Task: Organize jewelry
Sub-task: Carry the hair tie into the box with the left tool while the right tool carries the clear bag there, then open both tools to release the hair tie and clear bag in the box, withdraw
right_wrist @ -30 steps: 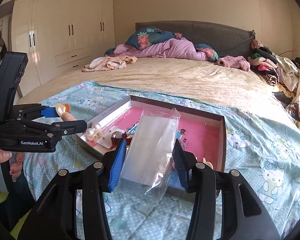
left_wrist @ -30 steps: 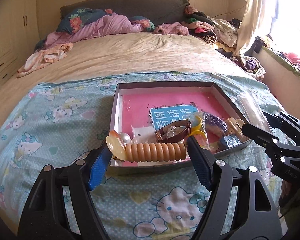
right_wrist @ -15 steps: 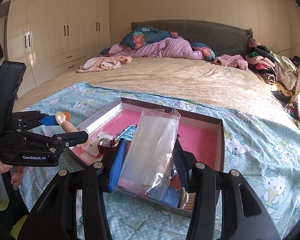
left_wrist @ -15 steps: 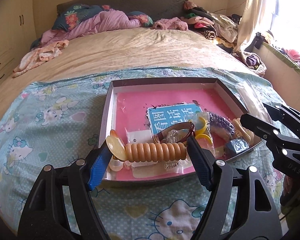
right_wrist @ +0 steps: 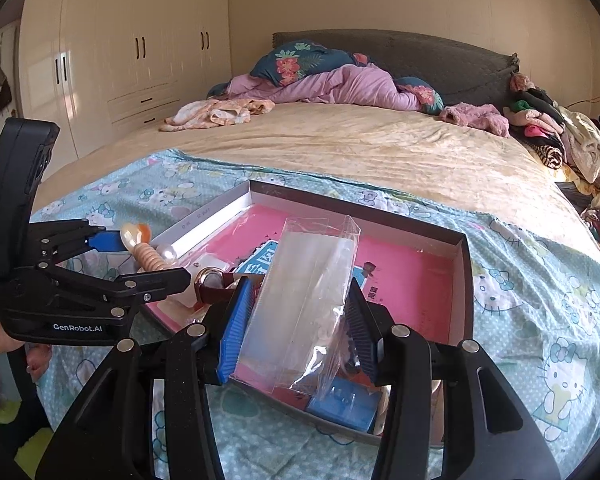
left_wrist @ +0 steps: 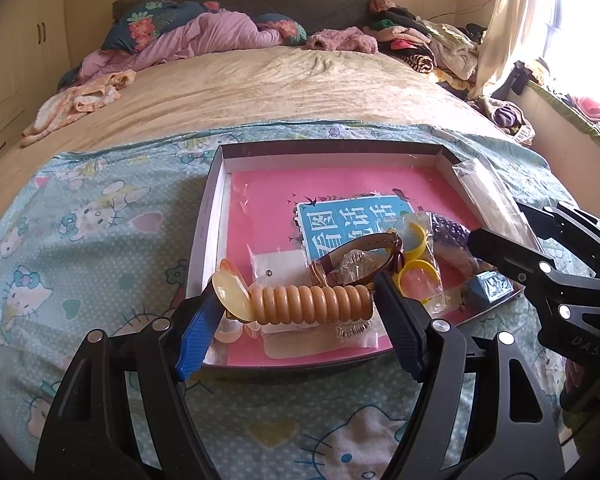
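Jewelry box (left_wrist: 214, 204), pink-lined, sits on the cartoon-cat sheet (left_wrist: 100, 216) with a brown watch (left_wrist: 360, 256) and a blue card (left_wrist: 352, 220) printed in Chinese characters I can't read reliably. Left gripper (left_wrist: 300, 304), marked "GenRobot.AI", clamps an amber spiral hair tie (left_wrist: 308, 304) over the box's near edge. Right gripper (right_wrist: 296, 320) pinches a clear plastic bag (right_wrist: 304, 292) above the box; "DAS" shows on its body.

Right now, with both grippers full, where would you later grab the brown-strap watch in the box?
Grip the watch across its brown strap where it arches above the blue card, coming from above with a finger on each side of the band. The strap stands proud there, while its face sits in crinkled plastic among the yellow rings. This is a judgement.
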{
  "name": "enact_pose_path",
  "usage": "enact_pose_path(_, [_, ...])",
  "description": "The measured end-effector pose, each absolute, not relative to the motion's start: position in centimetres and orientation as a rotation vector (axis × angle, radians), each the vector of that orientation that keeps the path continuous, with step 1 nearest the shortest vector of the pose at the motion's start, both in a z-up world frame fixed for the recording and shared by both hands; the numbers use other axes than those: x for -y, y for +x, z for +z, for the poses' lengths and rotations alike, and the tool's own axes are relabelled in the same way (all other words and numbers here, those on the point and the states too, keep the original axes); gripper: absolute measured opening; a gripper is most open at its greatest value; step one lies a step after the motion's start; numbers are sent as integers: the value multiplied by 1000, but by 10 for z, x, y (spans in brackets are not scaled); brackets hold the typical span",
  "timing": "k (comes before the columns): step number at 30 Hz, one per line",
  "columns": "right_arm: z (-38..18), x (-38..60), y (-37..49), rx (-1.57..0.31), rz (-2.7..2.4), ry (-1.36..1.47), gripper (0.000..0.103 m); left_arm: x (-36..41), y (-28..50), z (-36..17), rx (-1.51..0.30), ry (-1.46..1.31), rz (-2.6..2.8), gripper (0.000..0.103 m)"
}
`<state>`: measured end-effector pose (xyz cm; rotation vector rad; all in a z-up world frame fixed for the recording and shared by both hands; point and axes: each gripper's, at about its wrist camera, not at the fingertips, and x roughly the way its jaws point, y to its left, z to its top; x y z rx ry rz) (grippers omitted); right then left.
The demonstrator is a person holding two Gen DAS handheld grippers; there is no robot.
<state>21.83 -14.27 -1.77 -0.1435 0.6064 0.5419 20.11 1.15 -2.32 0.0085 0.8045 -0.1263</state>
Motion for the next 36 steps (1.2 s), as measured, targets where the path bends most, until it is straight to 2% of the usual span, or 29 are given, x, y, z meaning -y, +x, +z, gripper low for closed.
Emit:
enact_pose_path(29, [-48,122,237,-669,537,-191,47,-19,209,-34,-817,4,-107,66])
enact_pose_path(31, [-48,122,237,-670,534,-191,50,-19,209,-34,-817,3,-108,66])
enact_pose_path(33, [-47,124,235,-668,527,-185,65,-19,209,-34,-817,2,-107,66])
enact_pose_path(36, [-42,130,230,-649,522,-169,66,-19,209,-34,-818,2,-107,66])
